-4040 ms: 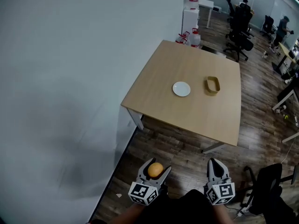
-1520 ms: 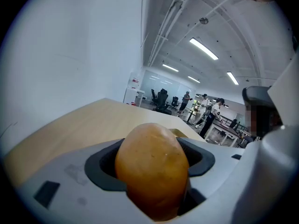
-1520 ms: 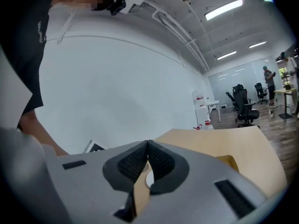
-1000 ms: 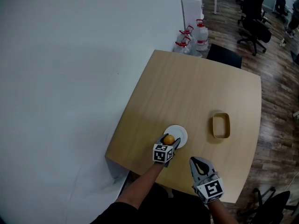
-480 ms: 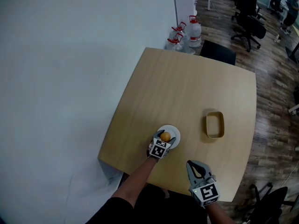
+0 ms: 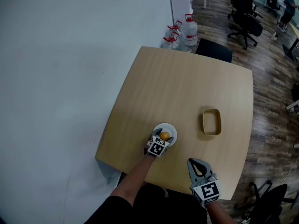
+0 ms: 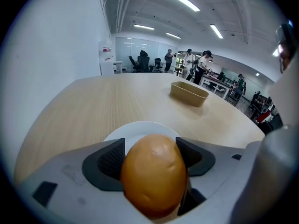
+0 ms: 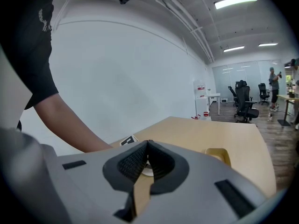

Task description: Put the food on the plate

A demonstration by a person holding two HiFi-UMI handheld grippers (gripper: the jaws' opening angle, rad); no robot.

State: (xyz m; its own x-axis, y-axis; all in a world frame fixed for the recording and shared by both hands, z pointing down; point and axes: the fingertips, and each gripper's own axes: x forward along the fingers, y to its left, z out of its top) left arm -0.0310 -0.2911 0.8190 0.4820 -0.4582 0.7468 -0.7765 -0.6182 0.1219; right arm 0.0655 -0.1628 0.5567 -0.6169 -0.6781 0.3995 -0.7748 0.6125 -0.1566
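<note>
A round orange-brown bun (image 7: 153,171) sits clamped between the jaws of my left gripper (image 6: 163,137), which is shut on it. It hangs just over the near rim of a small white plate (image 6: 169,128) on the wooden table (image 6: 187,92); the plate (image 7: 140,130) shows right behind the bun (image 6: 165,136) in the left gripper view. My right gripper (image 6: 198,166) is shut with nothing in it, held above the table's near edge, to the right of the plate.
A tan oblong tray (image 6: 211,122) lies on the table right of the plate, also seen as a tan tray (image 7: 189,92). A white wall runs along the left. Water jugs (image 6: 182,29) and office chairs (image 6: 243,17) stand beyond the far edge.
I have walked up to the table from a distance. My left gripper has carried the bun forward until it hangs over the plate's near rim. My right gripper stays low and shut.
</note>
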